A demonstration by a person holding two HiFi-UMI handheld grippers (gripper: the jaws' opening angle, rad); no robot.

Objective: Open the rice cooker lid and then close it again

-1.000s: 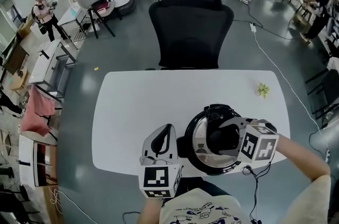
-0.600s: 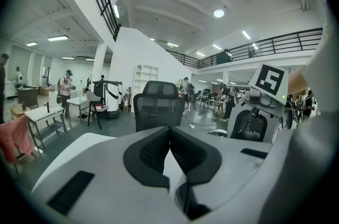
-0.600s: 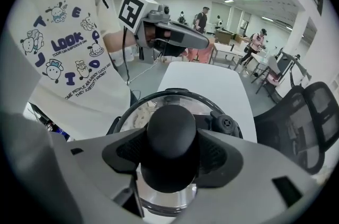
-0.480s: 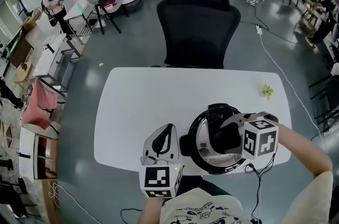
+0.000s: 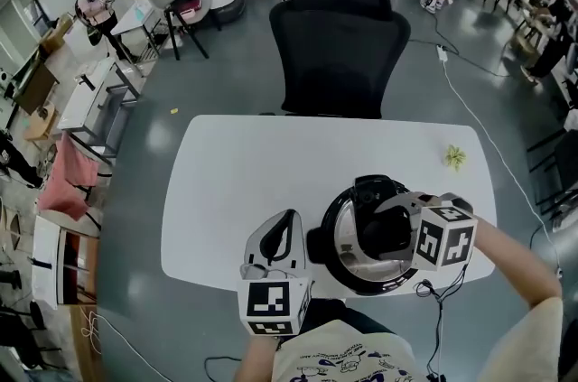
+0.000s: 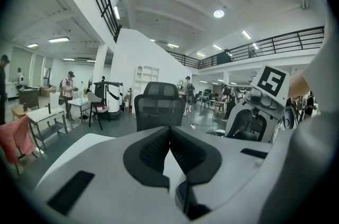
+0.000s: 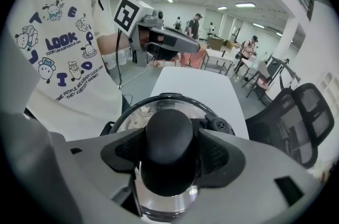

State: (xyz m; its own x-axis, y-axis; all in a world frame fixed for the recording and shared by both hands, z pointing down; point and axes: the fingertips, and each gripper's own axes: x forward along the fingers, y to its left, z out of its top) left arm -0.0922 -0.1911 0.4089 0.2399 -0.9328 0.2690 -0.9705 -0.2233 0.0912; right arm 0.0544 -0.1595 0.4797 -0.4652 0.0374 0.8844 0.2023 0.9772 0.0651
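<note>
The rice cooker (image 5: 336,256), black with a glass lid (image 7: 139,114), stands on the white table (image 5: 244,181) near its front edge. My right gripper (image 5: 386,225) points steeply down over the lid. Its jaws are opening, and the black lid knob (image 7: 169,138) sits between the pads with a thin gap on the right side. The lid lies flat on the pot. My left gripper (image 5: 287,219) hovers just left of the cooker, pointing away from me, its fingers pressed together on nothing; the left gripper view shows the same gripper (image 6: 169,135) with pads meeting.
A black office chair (image 5: 339,37) stands behind the table's far edge. A small green object (image 5: 454,156) lies at the table's far right. A cable (image 5: 433,290) hangs at the front right by my arm. People and furniture stand far off on the floor.
My right gripper has rolled a little around the lid knob, its marker cube showing a different tilt. The left gripper and the cooker stay where they were.
</note>
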